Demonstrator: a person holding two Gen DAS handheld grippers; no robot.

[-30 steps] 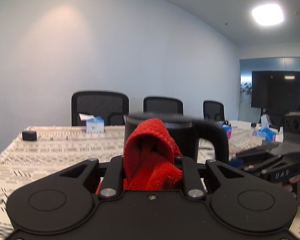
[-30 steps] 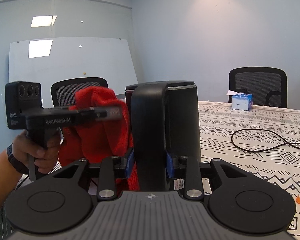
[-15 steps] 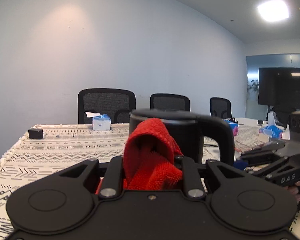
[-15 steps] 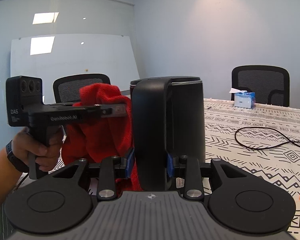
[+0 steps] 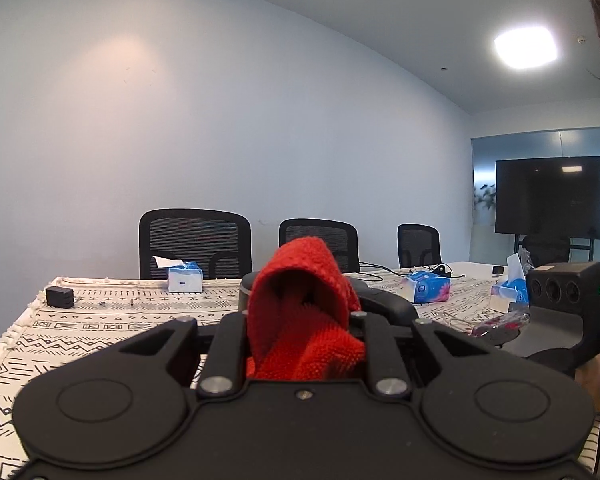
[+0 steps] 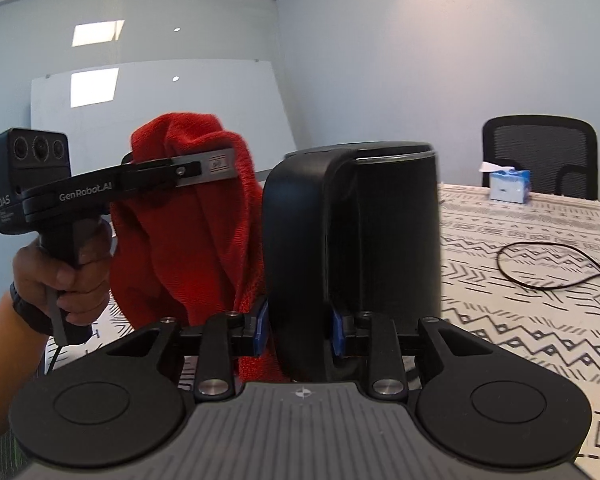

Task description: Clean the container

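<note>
A tall black container with a handle (image 6: 364, 232) stands upright on the patterned table. My right gripper (image 6: 299, 332) is shut on its handle, low down. My left gripper (image 5: 300, 320) is shut on a red cloth (image 5: 300, 304), which also shows in the right wrist view (image 6: 188, 224) hanging beside the container's left side, near its top. In the left wrist view only the container's rim and handle (image 5: 384, 302) show behind the cloth. The right gripper's body (image 5: 556, 312) shows at the right there.
The table has a black-and-white patterned cloth (image 6: 540, 280). On it are tissue boxes (image 5: 185, 278), (image 5: 428, 286), a small black box (image 5: 59, 297) and a black cable (image 6: 540, 264). Black office chairs (image 5: 196, 240) stand along the far side.
My left gripper has risen with the red cloth, from the container's side up to its rim. The right gripper has kept its hold on the handle.
</note>
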